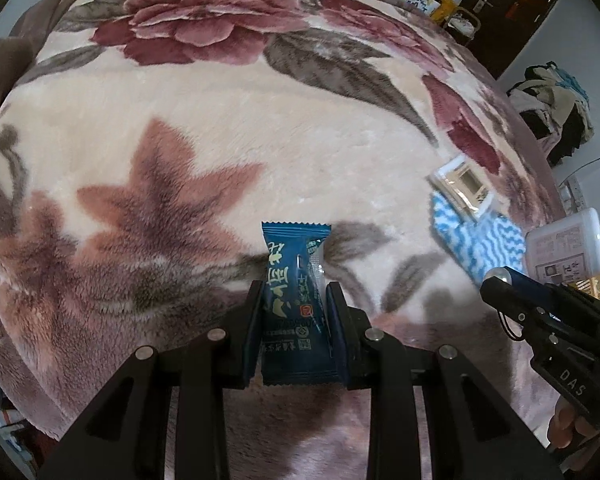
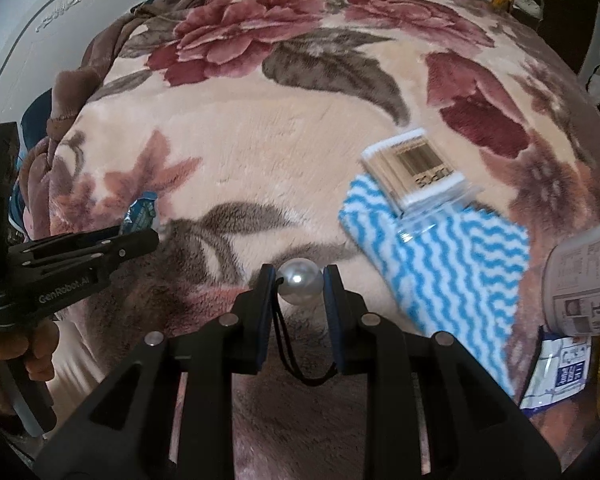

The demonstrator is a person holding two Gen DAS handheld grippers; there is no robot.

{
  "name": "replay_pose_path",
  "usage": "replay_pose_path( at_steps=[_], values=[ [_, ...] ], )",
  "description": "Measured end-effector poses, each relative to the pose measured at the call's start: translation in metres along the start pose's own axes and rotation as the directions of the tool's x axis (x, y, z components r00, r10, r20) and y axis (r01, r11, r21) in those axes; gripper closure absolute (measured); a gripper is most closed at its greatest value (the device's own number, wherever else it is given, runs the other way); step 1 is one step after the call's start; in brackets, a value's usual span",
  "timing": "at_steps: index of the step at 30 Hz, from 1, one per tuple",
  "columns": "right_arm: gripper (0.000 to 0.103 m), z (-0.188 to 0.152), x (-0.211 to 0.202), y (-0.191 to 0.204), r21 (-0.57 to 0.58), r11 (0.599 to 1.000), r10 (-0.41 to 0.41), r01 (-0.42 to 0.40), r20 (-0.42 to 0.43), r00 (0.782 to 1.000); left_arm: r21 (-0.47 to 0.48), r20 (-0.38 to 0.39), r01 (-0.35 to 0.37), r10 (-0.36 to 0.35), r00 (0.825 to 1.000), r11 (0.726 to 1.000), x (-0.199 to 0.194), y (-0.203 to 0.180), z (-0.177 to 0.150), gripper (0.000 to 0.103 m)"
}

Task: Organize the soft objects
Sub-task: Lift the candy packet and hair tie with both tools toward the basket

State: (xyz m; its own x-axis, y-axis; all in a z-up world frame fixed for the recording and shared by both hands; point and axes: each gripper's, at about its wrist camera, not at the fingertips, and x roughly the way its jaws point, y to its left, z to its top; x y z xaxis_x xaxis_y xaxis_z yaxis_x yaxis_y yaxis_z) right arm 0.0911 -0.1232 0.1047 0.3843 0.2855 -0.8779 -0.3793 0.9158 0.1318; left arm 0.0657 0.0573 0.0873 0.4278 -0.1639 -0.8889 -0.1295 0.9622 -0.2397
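we hold a blue snack packet (image 1: 294, 304) upright between the fingers of our left gripper (image 1: 294, 300), the jaws closed on its sides, above the floral plush blanket (image 1: 220, 152). our right gripper (image 2: 298, 284) is clamped on a pearl bead (image 2: 301, 286) with a black elastic loop (image 2: 300, 360) hanging from it between the fingers. just right of the bead a blue-and-white wavy cloth (image 2: 452, 272) lies flat on the blanket, and a clear box of cotton swabs (image 2: 414, 170) rests on the cloth's far corner. at the right edge a white bottle with a printed label (image 2: 584, 284) stands out, a blue-and-white pouch (image 2: 560, 372) beneath it. a dark door (image 1: 508, 12) and a heap of clothes (image 1: 556, 108) sit beyond the bed
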Motion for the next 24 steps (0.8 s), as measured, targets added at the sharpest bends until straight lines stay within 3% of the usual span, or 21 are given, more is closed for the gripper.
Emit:
replay_pose_path(
  at_steps=[6, 24],
  values=[
    [0.078, 0.005, -0.023, -0.013, 0.013, 1.000, -0.015, 0.014, 0.040, 0.999, 0.008, 0.012, 0.044, -0.044, 0.999, 0.999, -0.014, -0.018, 0.011, 0.073],
    [0.078, 0.012, -0.071, -0.062, 0.077, 0.995, -0.073, 0.065, 0.104, 0.992, 0.119, 0.038, 0.074, -0.079, 0.996, 0.990, -0.036, -0.092, 0.038, 0.073]
  ],
)
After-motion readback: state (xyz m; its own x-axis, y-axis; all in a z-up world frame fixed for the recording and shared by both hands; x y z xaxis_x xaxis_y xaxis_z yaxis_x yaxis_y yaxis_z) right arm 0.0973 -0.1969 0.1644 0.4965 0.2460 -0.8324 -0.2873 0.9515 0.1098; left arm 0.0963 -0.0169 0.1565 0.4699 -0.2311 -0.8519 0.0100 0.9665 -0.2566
